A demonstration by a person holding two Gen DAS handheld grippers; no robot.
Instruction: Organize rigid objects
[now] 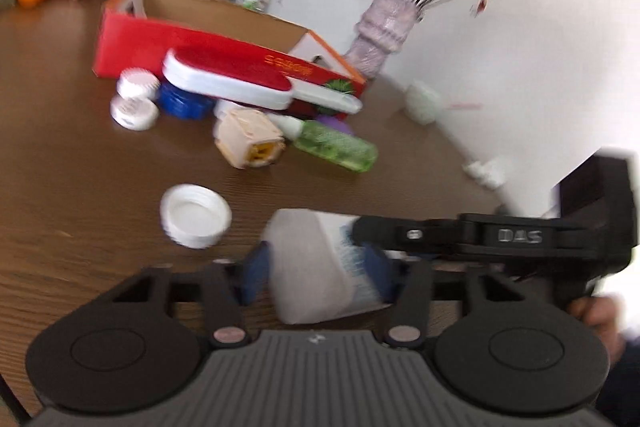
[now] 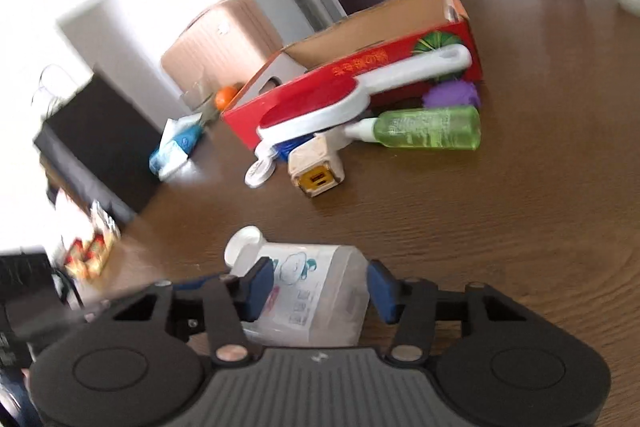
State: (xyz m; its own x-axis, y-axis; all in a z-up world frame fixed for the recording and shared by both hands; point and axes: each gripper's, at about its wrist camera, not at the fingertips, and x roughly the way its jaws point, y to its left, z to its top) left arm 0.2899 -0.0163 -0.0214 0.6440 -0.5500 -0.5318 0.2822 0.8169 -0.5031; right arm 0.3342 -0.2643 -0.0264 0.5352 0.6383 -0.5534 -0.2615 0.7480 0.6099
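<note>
A translucent white plastic bottle (image 2: 312, 299) with a printed label is seen lying on its side on the brown wooden bench (image 2: 500, 227), and both grippers are gathered around it. In the right wrist view the right gripper (image 2: 320, 289) is set with its blue pads (image 2: 260, 287) on either side of the bottle's body; the pads appear to touch the bottle's sides, so the bottle is taken to be pinched, its open white neck (image 2: 244, 243) pointing away to the left. In the left wrist view the same bottle (image 1: 316, 267) is framed between the blue pads of the left gripper (image 1: 318, 277), which also seem pressed against it, while a black finger of the right gripper (image 1: 412, 235) reaches in from the right across the bottle's far end. Motion blur leaves the exact contact uncertain.

A loose white screw cap (image 1: 195, 215) lies on the bench just beside the bottle. Farther back, an open red cardboard box (image 1: 224, 43) stands on the bench. In front of it a red-and-white lint brush (image 1: 240, 79) rests on a heap with a blue jar (image 1: 182, 103), two small white lidded jars (image 1: 134, 103), a beige charger plug (image 1: 250, 137) and a green clear bottle (image 1: 336, 145) lying flat. A vase of pink flowers (image 1: 384, 31) stands behind the box.
</note>
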